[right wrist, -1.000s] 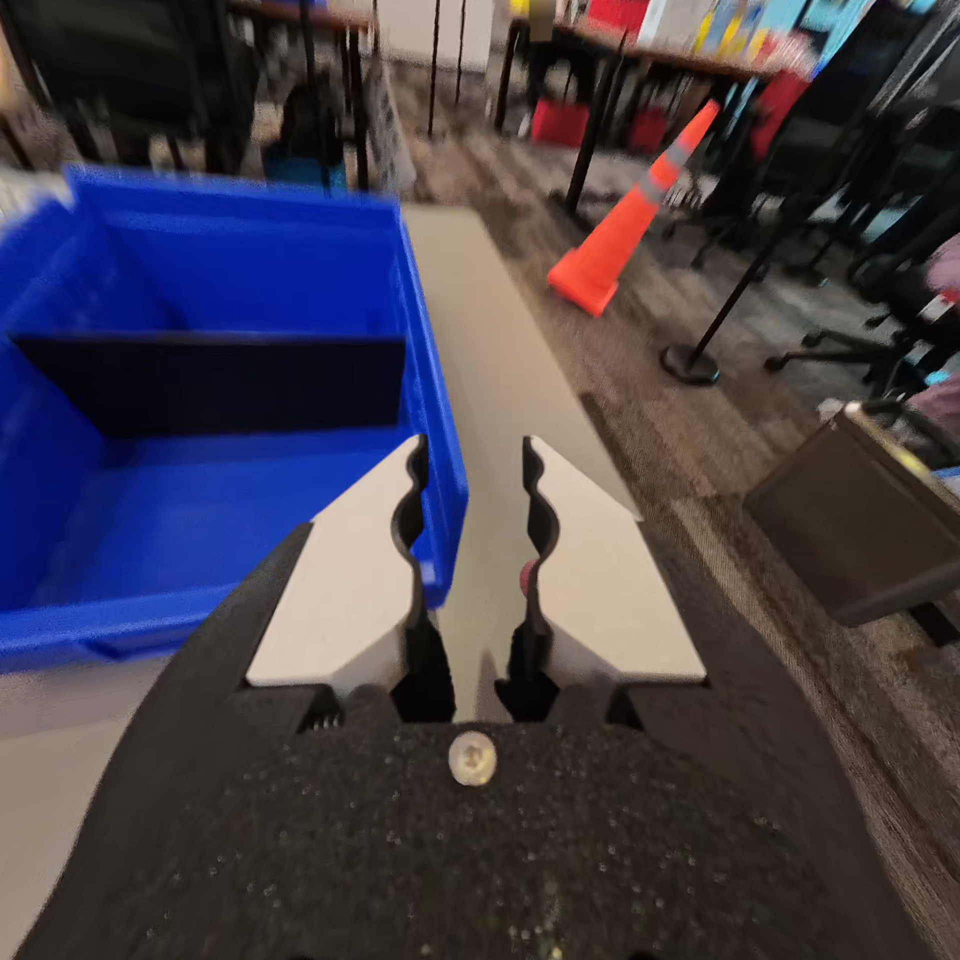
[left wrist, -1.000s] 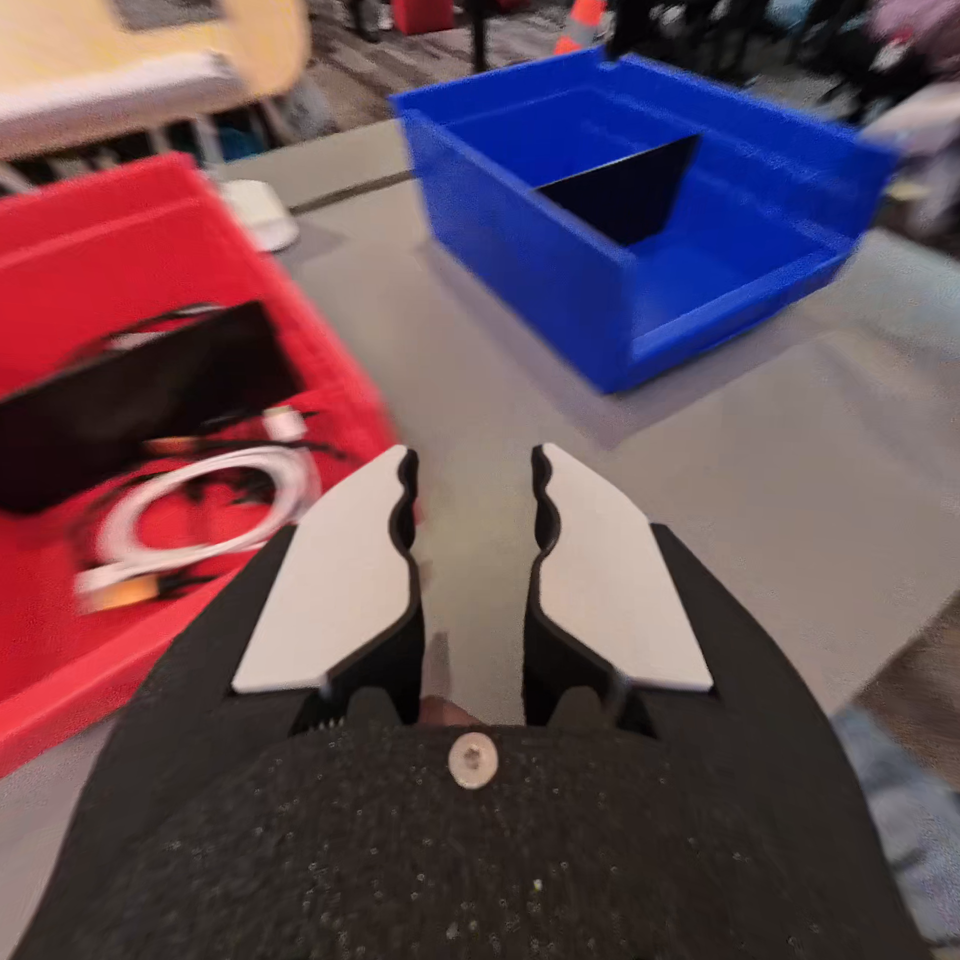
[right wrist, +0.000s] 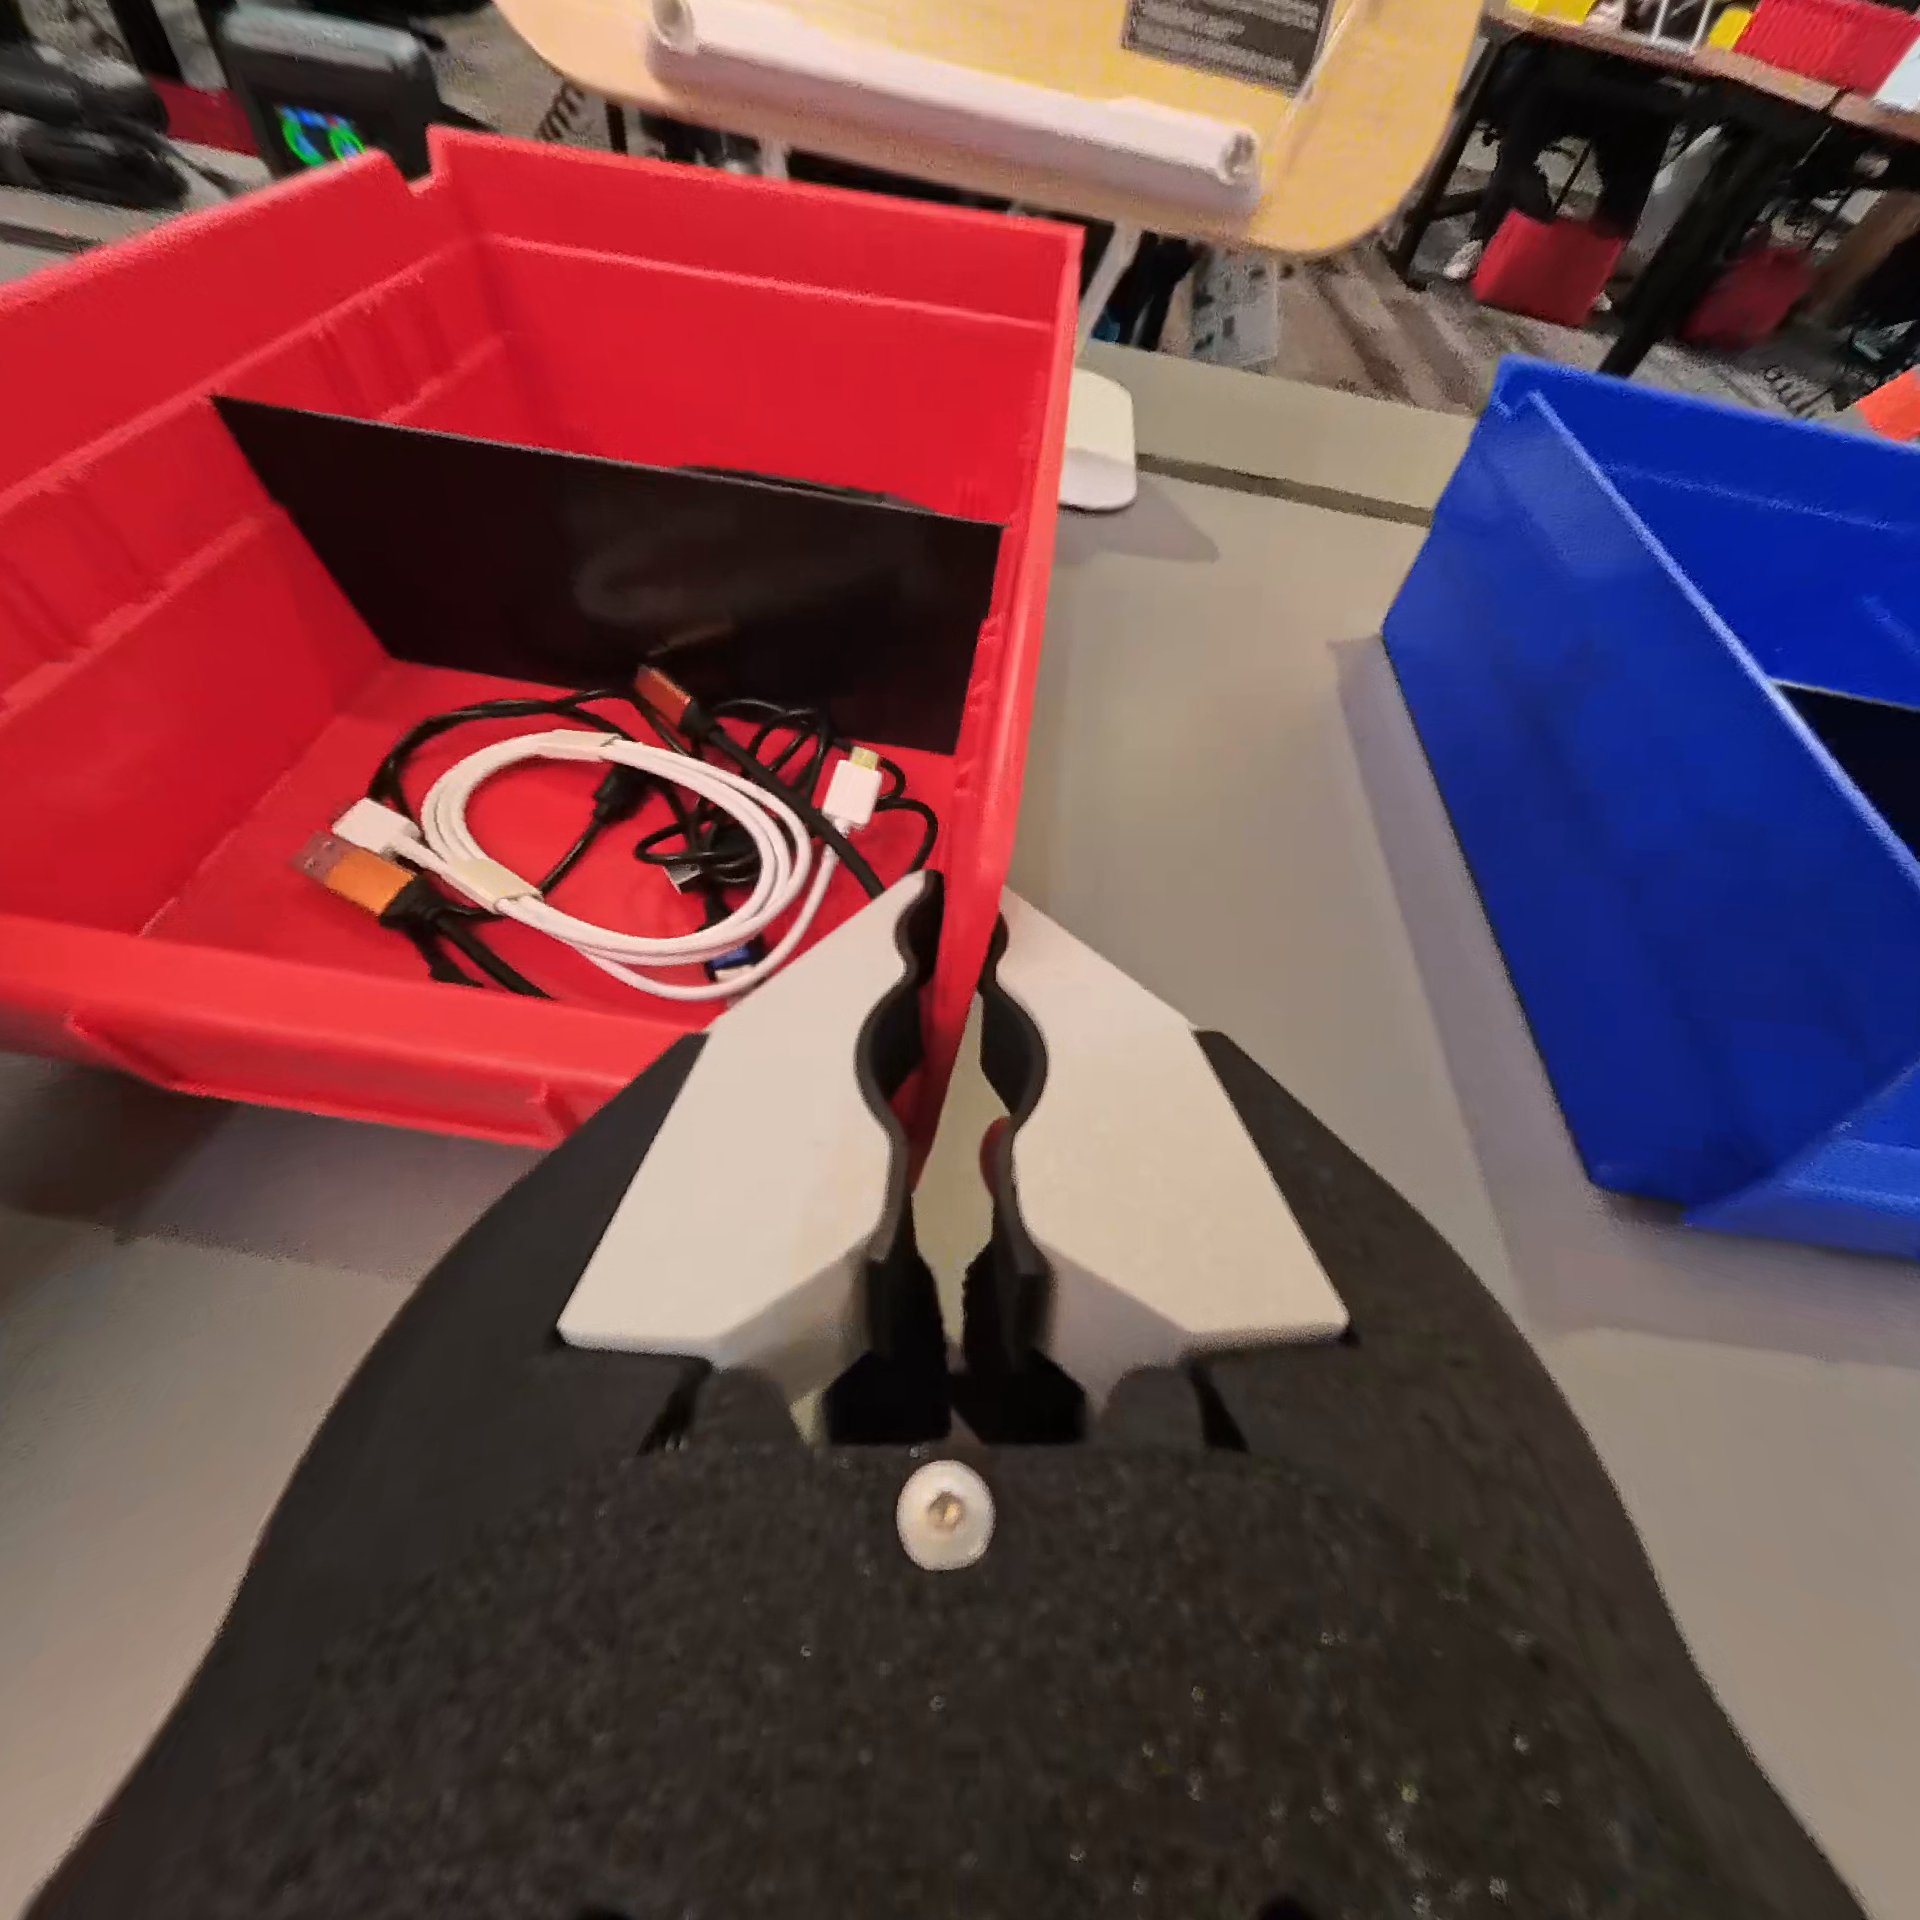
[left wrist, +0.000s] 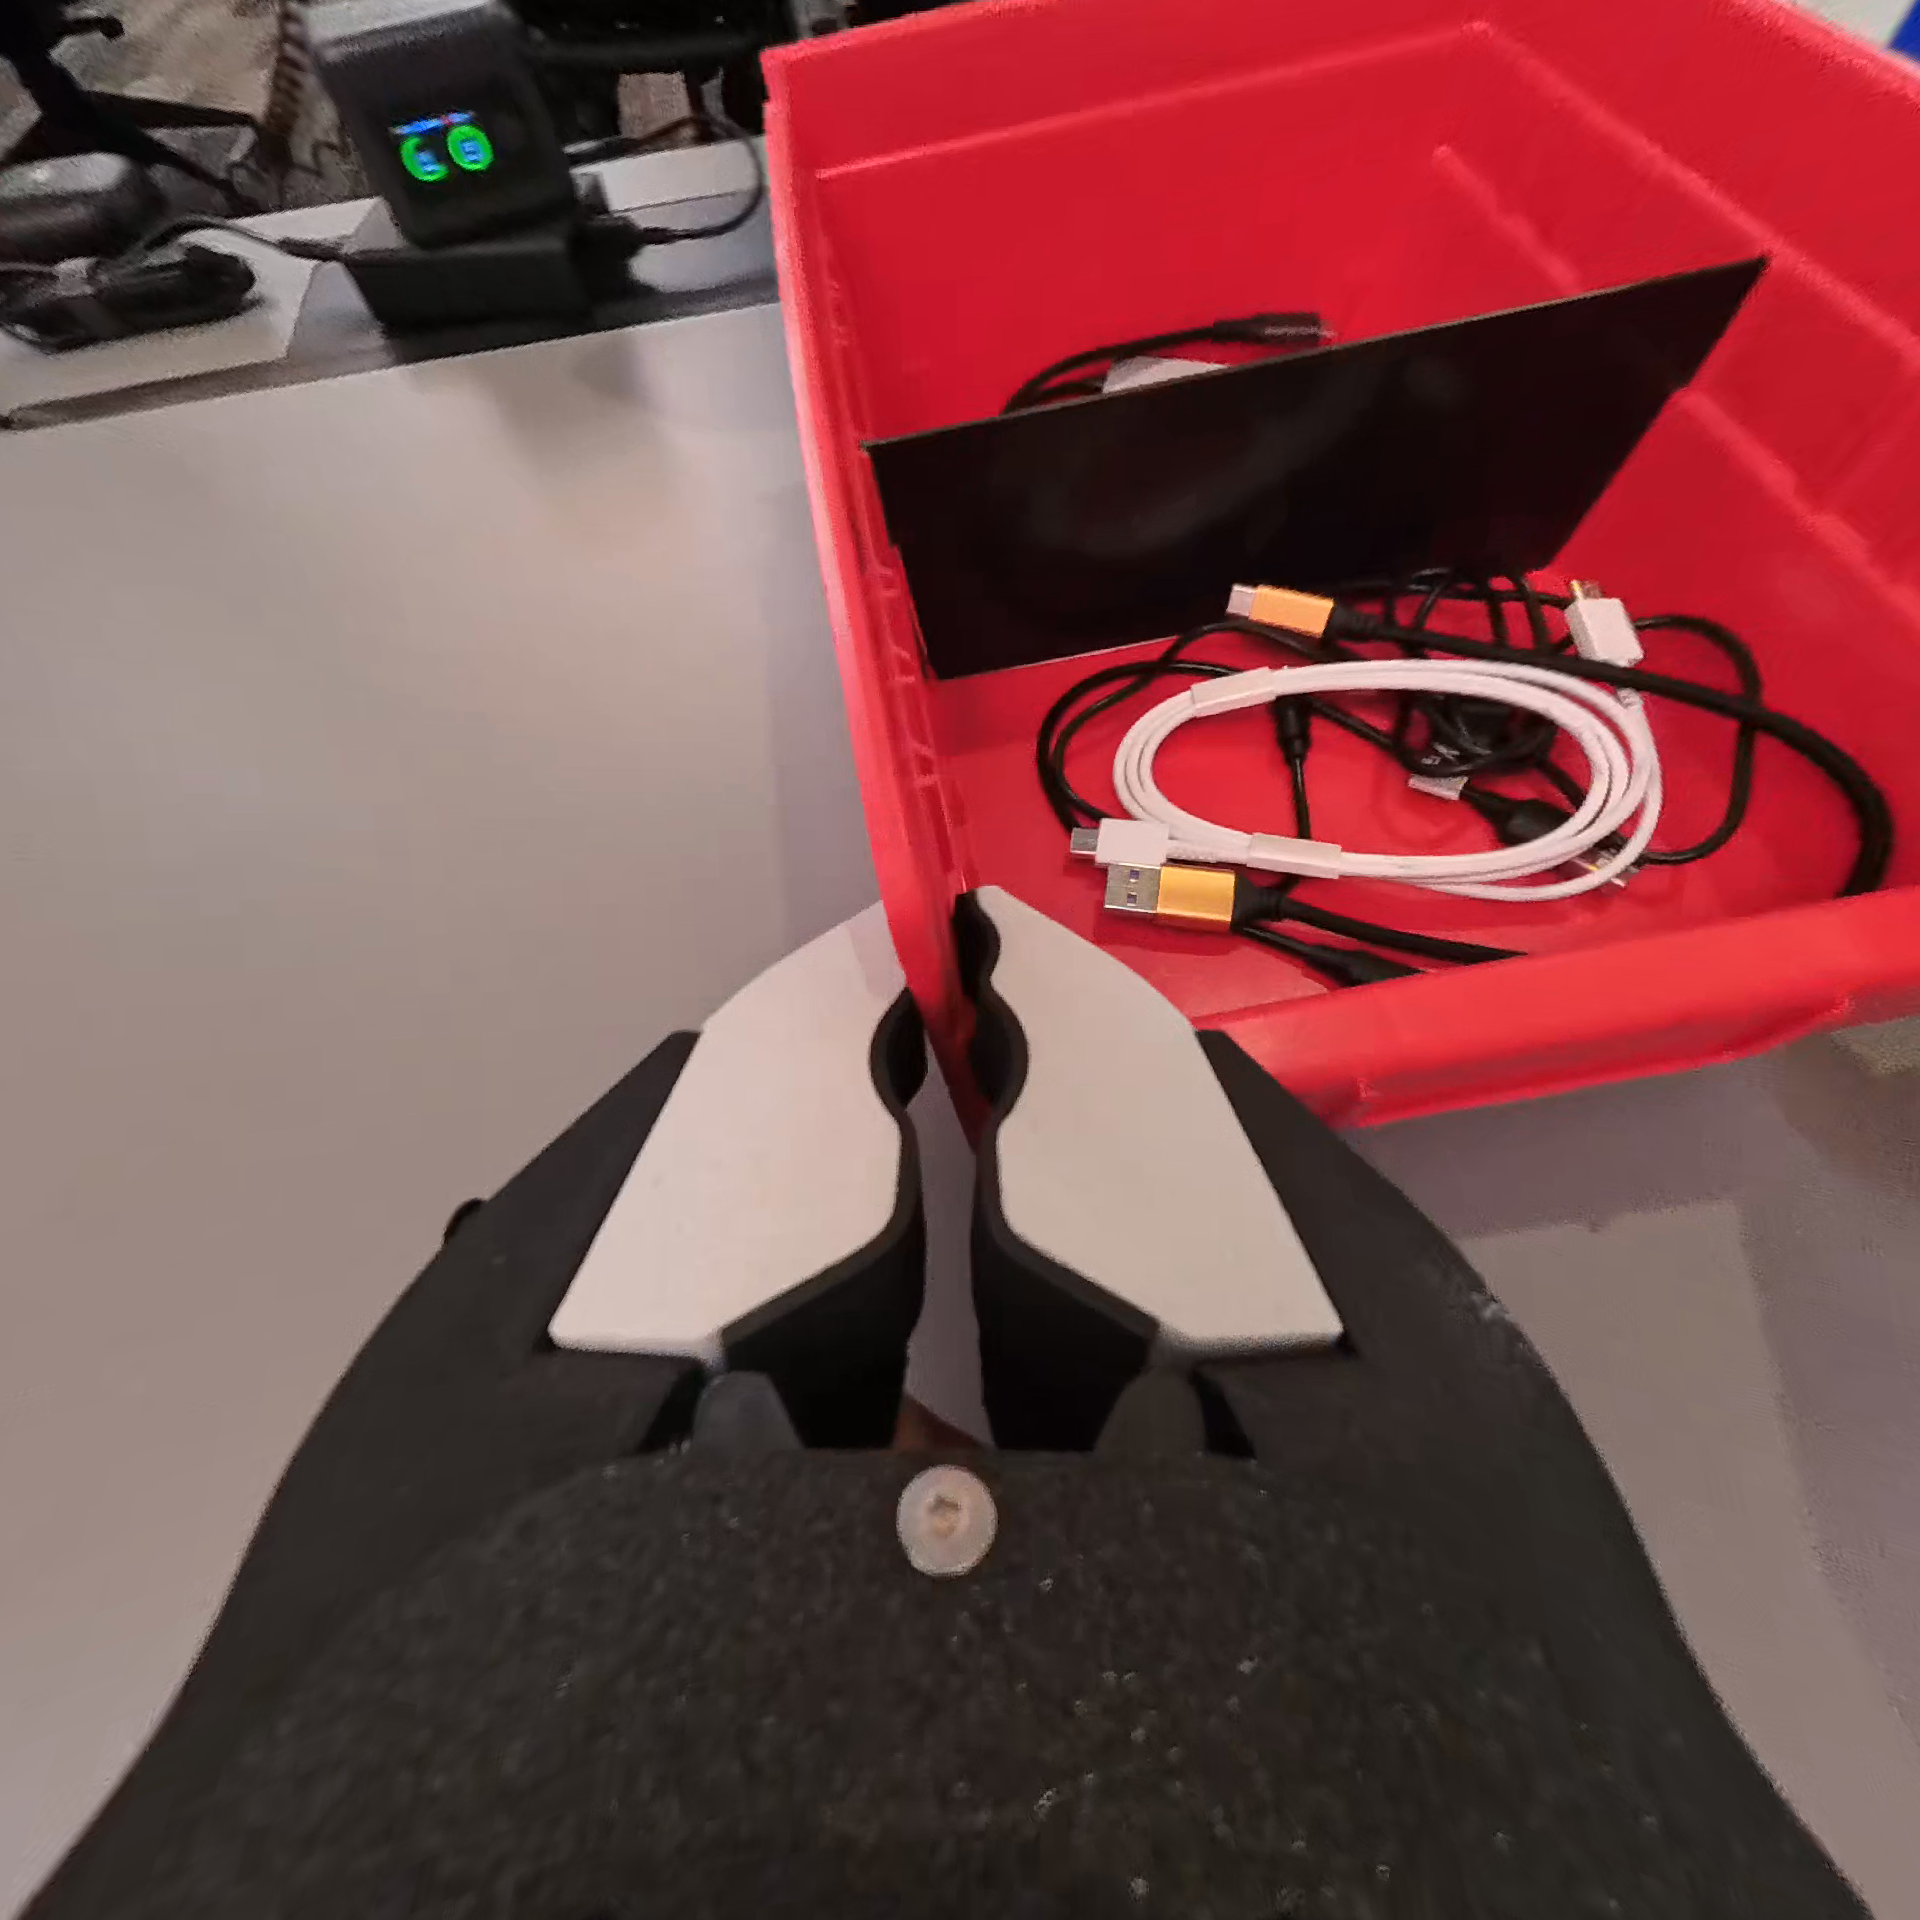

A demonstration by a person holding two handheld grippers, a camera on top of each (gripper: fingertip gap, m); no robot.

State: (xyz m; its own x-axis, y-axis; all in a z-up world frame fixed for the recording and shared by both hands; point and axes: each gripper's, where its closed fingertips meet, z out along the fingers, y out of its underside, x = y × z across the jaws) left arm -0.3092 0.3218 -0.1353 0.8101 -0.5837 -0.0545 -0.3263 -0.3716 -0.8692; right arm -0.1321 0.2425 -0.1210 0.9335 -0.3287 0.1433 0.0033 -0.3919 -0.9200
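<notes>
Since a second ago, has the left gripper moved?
Yes. The left gripper swung left from the open table between the bins to the red bin, its fingers now astride the bin's left wall.

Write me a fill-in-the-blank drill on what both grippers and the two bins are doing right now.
1. Both the left gripper and the right gripper have their jaws closed on side walls of the ____ bin.
2. Beside the coiled white cable, the big USB plug has a sleeve coloured ____.
3. An upright ____ divider splits that bin.
4. The blue bin stands on the right gripper's ____ side.

Missing words: red; orange; black; right
</notes>
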